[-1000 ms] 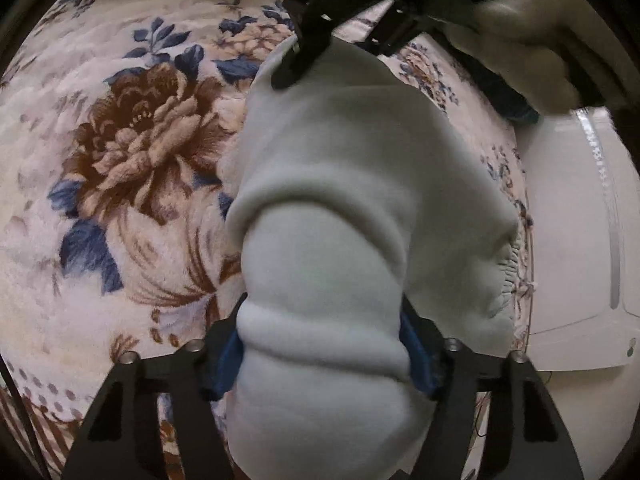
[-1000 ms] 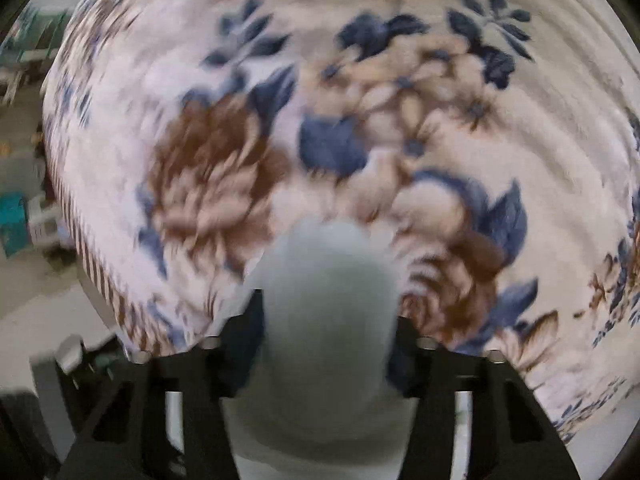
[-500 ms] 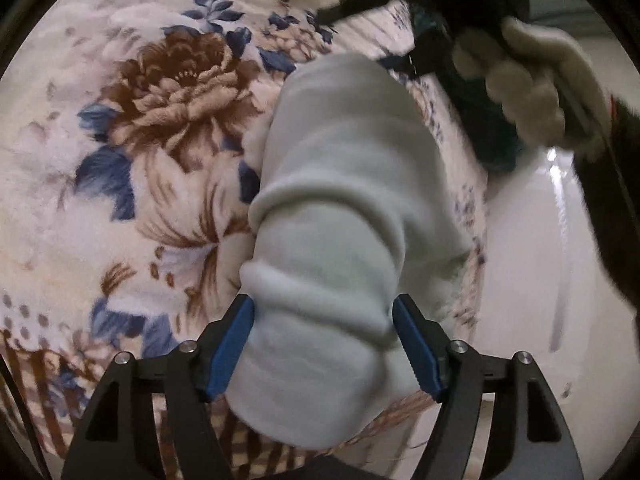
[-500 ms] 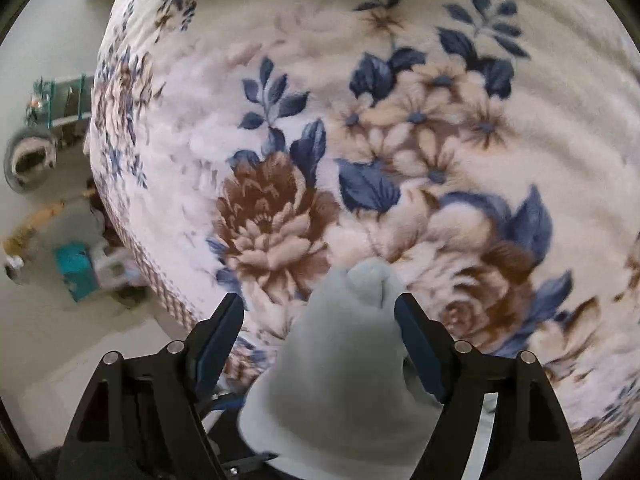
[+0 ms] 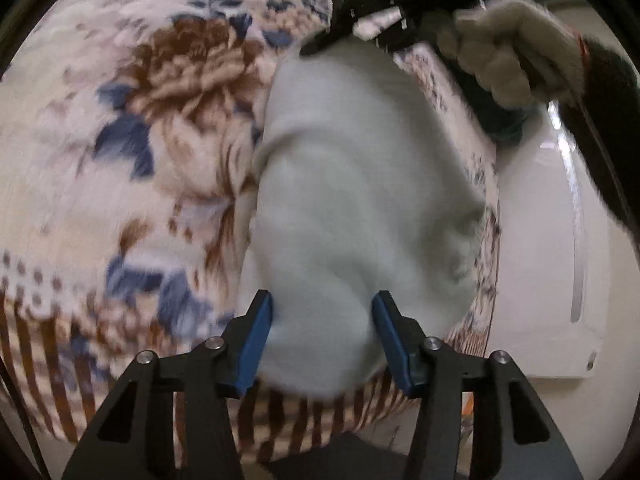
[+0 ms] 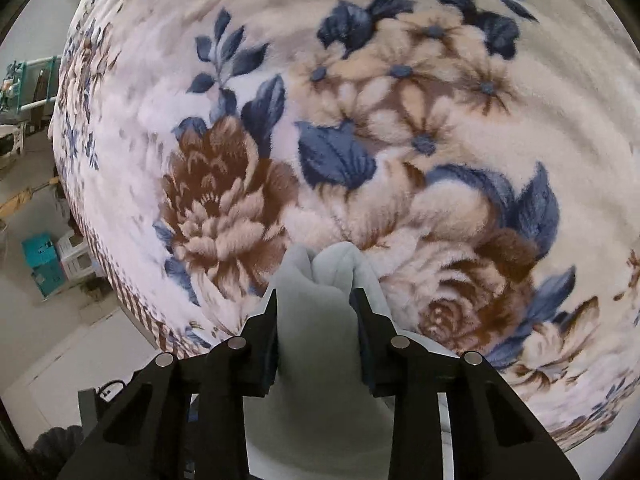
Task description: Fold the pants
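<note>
Pale grey-green fleece pants [image 5: 352, 184] hang bunched between both grippers above a floral blanket [image 5: 120, 160]. My left gripper [image 5: 323, 332] is shut on one end of the pants, blue pads pressing the thick fabric. The right gripper [image 5: 320, 42] shows at the top of the left wrist view, held by a gloved hand [image 5: 508, 52], gripping the far end. In the right wrist view my right gripper [image 6: 315, 312] is shut on a folded ridge of the pants [image 6: 320, 352]. The pants' lower part is hidden under the grippers.
The floral blanket [image 6: 400, 120] covers the bed below, with a striped border [image 5: 48, 360] at its edge. A white appliance or panel [image 5: 552, 280] stands right of the bed. Floor with a teal crate [image 6: 42, 256] and clutter lies left in the right wrist view.
Both grippers have moved toward the blanket's striped edge with the pants. The right gripper has closed tighter on the fabric, and the blanket looks nearer in its view.
</note>
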A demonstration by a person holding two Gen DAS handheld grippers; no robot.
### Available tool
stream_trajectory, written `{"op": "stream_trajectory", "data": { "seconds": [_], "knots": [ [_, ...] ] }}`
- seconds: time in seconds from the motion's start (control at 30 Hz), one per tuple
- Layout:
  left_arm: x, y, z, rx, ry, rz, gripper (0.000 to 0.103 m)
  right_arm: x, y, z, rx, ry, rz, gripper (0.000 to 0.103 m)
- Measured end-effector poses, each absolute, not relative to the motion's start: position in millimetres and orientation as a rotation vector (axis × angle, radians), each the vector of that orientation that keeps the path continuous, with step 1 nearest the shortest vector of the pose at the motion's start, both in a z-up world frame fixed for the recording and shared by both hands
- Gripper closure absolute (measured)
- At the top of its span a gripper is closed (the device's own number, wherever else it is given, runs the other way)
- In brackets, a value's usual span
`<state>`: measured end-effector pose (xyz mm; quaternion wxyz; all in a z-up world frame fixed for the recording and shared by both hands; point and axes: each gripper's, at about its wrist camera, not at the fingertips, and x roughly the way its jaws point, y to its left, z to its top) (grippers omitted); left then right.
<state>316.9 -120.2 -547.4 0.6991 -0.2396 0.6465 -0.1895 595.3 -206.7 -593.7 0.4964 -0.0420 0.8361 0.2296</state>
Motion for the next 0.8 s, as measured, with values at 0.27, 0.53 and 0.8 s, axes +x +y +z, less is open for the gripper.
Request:
{"op": "stream_trajectory", "data": {
  "seconds": [0.27,0.53,0.8],
  "knots": [
    [318,-78,-540,-0.748,1.407,-0.3,0.036,582,-187,-585,-0.215,2.004,0.573,0.049],
    [393,-97,-582,-0.763,1.42,-0.342,0.029,545,-154,-597,-0.543,1.987,0.598,0.018],
    [370,-101,-586,-0.692,1.454,-0.345,0.045,570,-164,-617,-0.422,1.994,0.521,0.055]
  ]
}}
